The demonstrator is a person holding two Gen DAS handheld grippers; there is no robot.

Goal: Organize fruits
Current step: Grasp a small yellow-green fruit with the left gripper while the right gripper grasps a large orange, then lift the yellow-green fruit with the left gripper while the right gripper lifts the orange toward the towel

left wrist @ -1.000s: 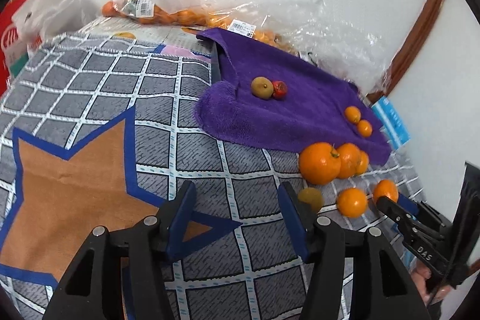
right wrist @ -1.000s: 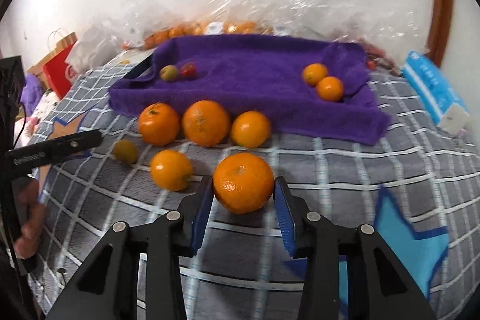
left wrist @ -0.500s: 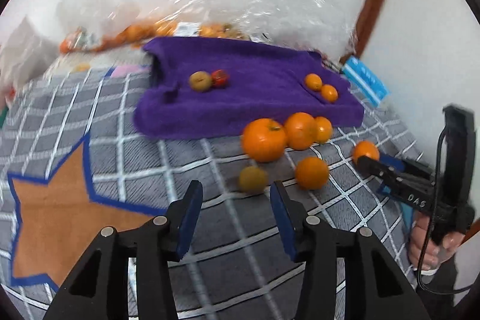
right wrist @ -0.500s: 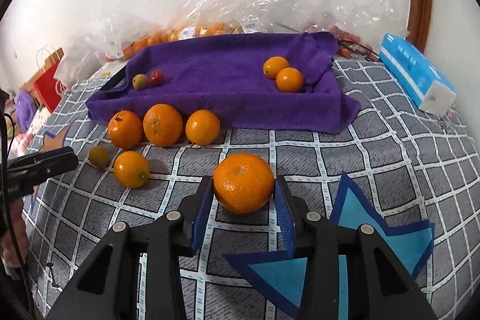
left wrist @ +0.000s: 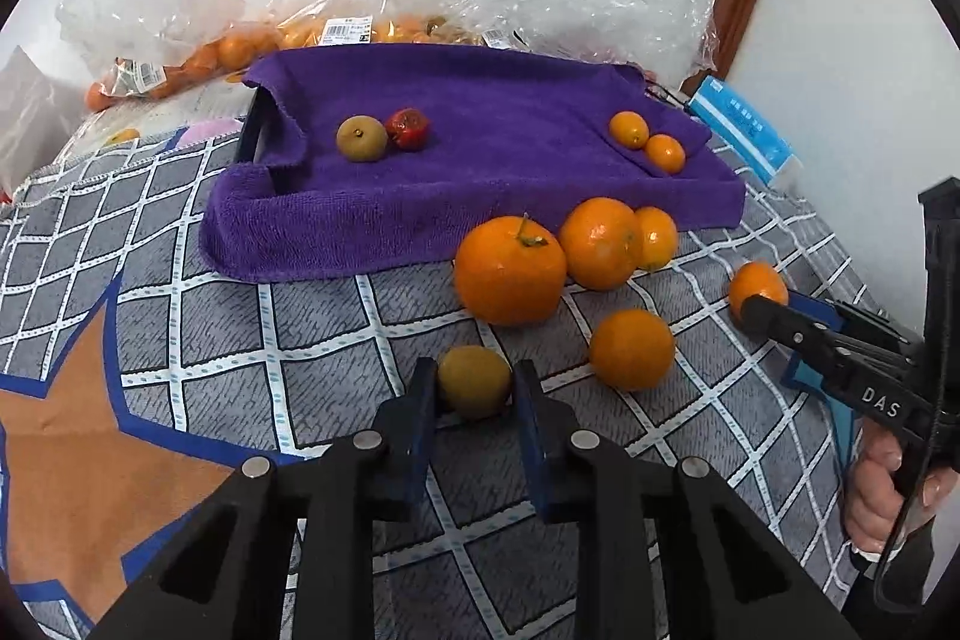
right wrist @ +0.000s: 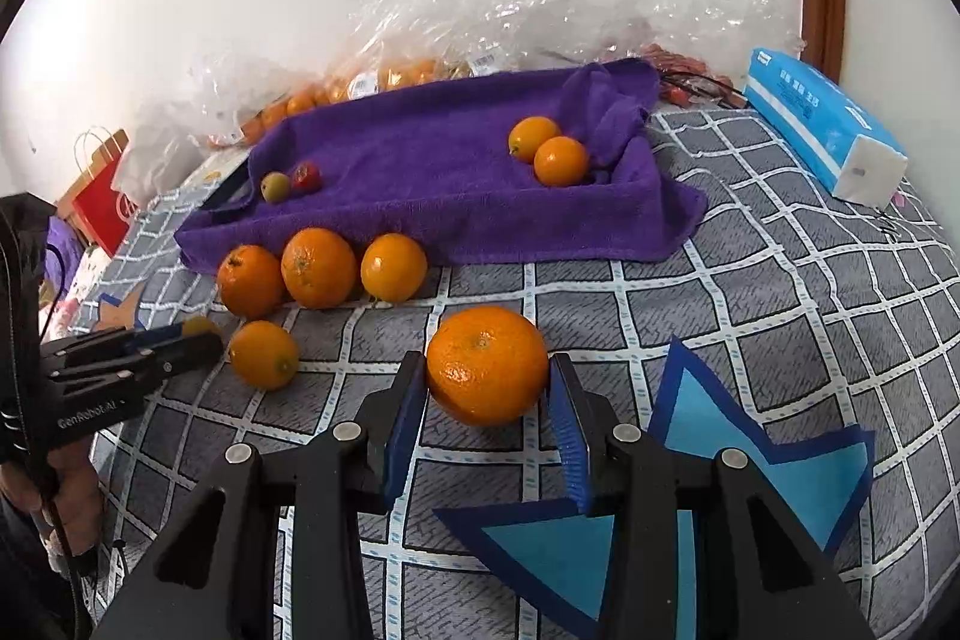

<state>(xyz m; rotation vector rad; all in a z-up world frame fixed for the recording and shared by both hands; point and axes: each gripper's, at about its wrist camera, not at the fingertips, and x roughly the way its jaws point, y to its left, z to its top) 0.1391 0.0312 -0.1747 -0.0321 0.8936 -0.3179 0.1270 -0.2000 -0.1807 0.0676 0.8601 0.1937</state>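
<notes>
My left gripper has its fingers on both sides of a small yellow-green fruit on the mat. My right gripper is shut on a large orange and holds it over the mat. A purple towel-lined tray holds a yellow-green fruit, a red fruit and two small oranges. Three oranges sit in a row against the tray's front. One more orange lies loose between the grippers.
Clear plastic bags of oranges lie behind the tray against the wall. A blue tissue pack lies right of the tray. A red paper bag stands at far left. The grey checked mat has star patterns.
My left gripper has swung right and forward, and its fingers have closed in around the yellow-green fruit. My right gripper still holds the large orange, now a little farther from the tray.
</notes>
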